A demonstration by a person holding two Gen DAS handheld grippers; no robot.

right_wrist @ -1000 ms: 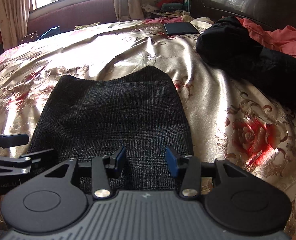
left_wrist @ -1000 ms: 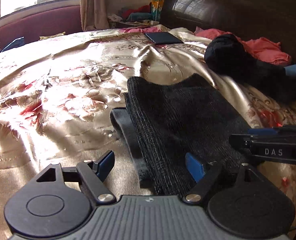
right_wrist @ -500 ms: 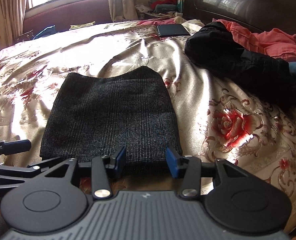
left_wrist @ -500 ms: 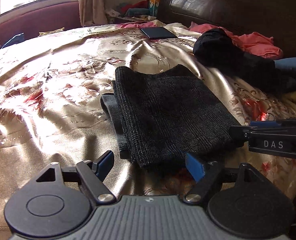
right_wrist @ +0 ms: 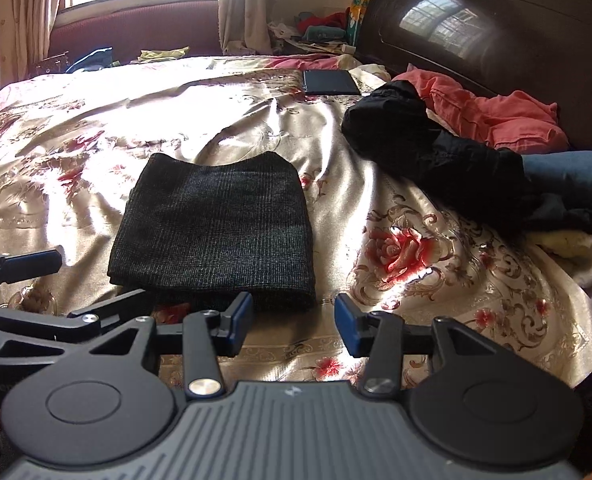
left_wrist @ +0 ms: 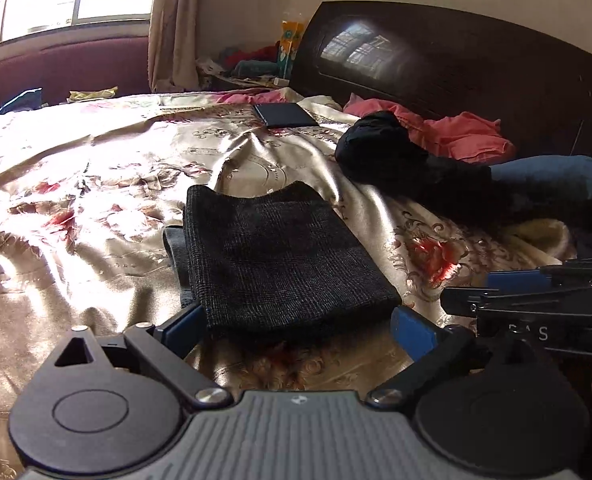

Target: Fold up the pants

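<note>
On the bed (right_wrist: 256,112), centre of frame: pants (right_wrist: 216,228), folded into a compact dark rectangle, lying flat on the satin cover.
Left hand-held gripper (left_wrist: 296,326): fingers spread wide, holding nothing, just short of the near edge of the fold.
Right hand-held gripper (right_wrist: 294,318): fingers apart, empty, near the fold's lower right corner.
Likely reason: fold looks finished, so nothing gripped.
Right of frame: loose pile of dark clothes (right_wrist: 428,140), apart from the fold.
</note>
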